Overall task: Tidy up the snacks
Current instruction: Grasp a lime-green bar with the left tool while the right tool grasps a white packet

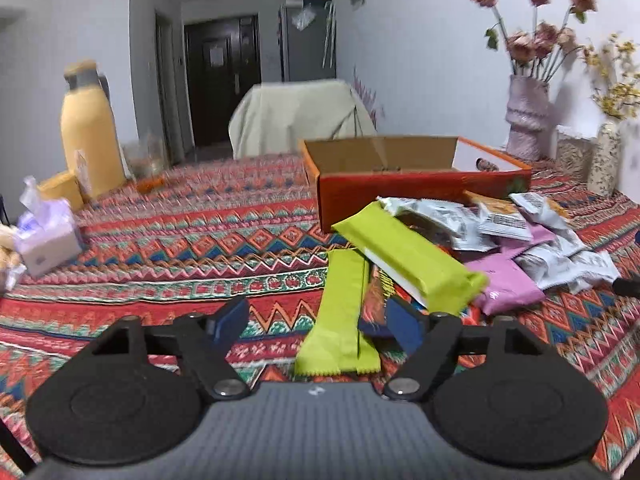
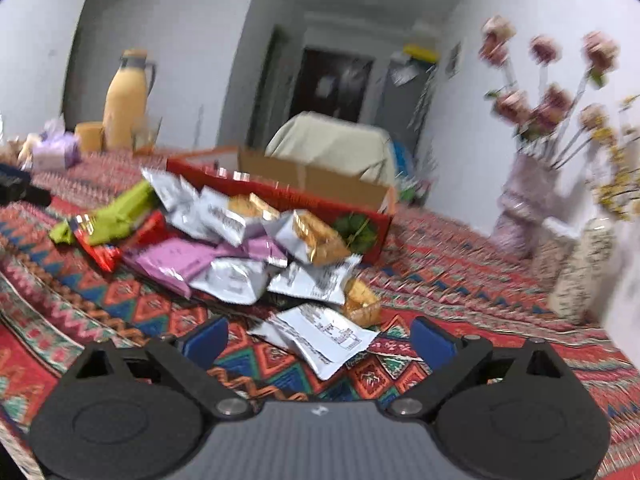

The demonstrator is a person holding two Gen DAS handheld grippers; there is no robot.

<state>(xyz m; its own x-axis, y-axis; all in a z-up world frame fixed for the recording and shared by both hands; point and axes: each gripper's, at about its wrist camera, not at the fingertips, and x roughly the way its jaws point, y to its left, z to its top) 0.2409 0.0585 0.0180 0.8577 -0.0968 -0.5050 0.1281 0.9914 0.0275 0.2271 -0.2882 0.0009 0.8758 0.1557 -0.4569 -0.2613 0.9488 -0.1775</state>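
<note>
I'm holding my right gripper (image 2: 318, 336) spread wide over the patterned cloth (image 2: 460, 280), a silver packet (image 2: 320, 334) lying between its blue pads (image 2: 204, 340). Beyond it, the snack pile (image 2: 240, 248) is leaning against the red box (image 2: 288, 200), which is sitting open. A yellow flask (image 2: 126, 100) is standing far left, vases (image 2: 520, 208) right.

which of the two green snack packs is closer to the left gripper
The flat green packet lying between the open left gripper fingers; the bulkier green packet sits farther back, propped on the pile.

Black claws (image 1: 316, 322) (blue pads (image 1: 228, 318)), silver screws.
</note>
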